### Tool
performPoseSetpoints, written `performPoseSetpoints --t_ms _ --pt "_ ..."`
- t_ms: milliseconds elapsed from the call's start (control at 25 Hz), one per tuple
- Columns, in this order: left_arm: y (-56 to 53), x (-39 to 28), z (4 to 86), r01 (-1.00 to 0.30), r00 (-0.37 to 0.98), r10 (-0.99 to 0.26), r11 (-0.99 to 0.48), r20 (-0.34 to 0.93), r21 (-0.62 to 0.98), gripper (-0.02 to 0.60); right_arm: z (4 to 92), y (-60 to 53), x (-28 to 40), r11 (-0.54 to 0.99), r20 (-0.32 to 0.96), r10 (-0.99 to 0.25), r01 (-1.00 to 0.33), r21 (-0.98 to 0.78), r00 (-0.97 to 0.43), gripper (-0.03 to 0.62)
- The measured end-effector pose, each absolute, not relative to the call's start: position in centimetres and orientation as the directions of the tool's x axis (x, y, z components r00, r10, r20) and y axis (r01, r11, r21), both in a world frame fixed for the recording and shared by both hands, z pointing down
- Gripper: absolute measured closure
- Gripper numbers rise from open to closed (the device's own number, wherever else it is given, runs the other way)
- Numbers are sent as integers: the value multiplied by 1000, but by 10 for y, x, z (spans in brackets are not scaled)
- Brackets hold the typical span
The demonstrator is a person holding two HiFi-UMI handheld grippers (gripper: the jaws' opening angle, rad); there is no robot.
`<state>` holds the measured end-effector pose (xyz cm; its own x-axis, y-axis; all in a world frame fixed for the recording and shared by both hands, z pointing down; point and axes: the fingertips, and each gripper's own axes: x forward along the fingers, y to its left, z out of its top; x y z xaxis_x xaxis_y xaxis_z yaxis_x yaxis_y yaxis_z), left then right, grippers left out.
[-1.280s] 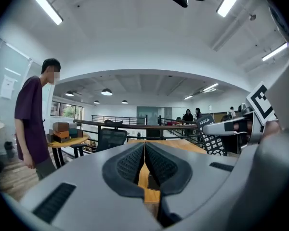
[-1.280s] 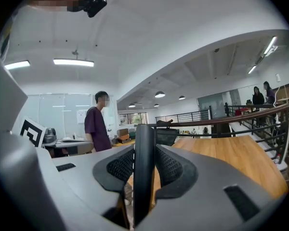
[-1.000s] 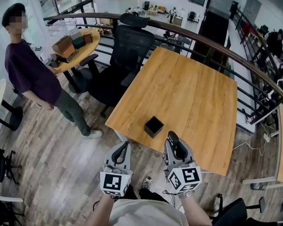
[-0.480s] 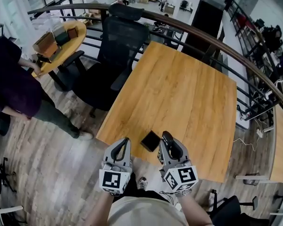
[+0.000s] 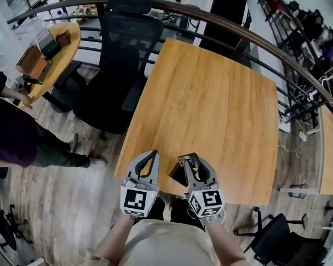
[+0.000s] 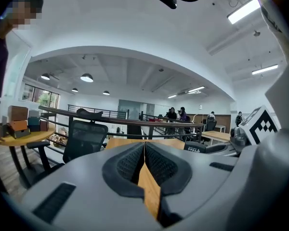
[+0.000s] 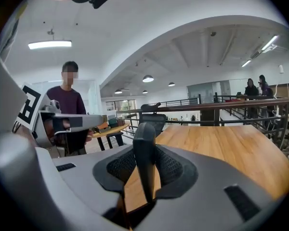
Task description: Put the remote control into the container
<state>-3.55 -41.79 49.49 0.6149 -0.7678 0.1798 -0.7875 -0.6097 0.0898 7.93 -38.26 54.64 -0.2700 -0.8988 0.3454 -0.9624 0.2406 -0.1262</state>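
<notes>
A dark remote control [image 5: 192, 164] stands upright between the jaws of my right gripper [image 5: 190, 158], which is shut on it; the right gripper view shows the remote control [image 7: 144, 148] as a narrow black slab in the right gripper [image 7: 145, 170]. The small black container [image 5: 176, 175] sits at the near edge of the wooden table [image 5: 222, 110], largely hidden behind the right gripper. My left gripper [image 5: 150, 154] hovers just left of it, shut with nothing between its jaws. In its own view the left gripper [image 6: 144, 152] shows pads pressed together.
A black office chair [image 5: 119, 49] stands at the table's far left corner. A round table with boxes [image 5: 44, 49] and a person in dark purple [image 5: 11, 132] are at the left. A railing [image 5: 238, 24] runs behind the table. Another chair [image 5: 277, 243] is at the lower right.
The view has tilted down and forward. The container now lies right beside the right gripper and is mostly covered by it. The person has slid to the left edge.
</notes>
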Motion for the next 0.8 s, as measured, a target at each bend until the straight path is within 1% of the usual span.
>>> performPoseSetpoints --t_ms 80,200,440,600,800 --pt "-418 -33 498 -775 628 -751 -627 205 80 568 555 -381 84 217 362 -898 -968 -128 -249 461" --pt "-421 -28 500 -757 647 -733 -651 211 61 568 558 -378 90 207 366 -899 -970 -130 -242 462" --pt "-421 -16 504 -759 646 -733 -647 214 75 568 561 -361 97 229 397 -884 -969 -96 -248 462" --pt "-415 -5 503 -754 654 -735 -651 179 83 569 561 -351 97 246 399 -880 -966 -81 -258 462" --pt "-411 -2 506 -760 645 -736 -646 208 69 569 564 -340 92 283 406 -866 -955 -87 -293 462"
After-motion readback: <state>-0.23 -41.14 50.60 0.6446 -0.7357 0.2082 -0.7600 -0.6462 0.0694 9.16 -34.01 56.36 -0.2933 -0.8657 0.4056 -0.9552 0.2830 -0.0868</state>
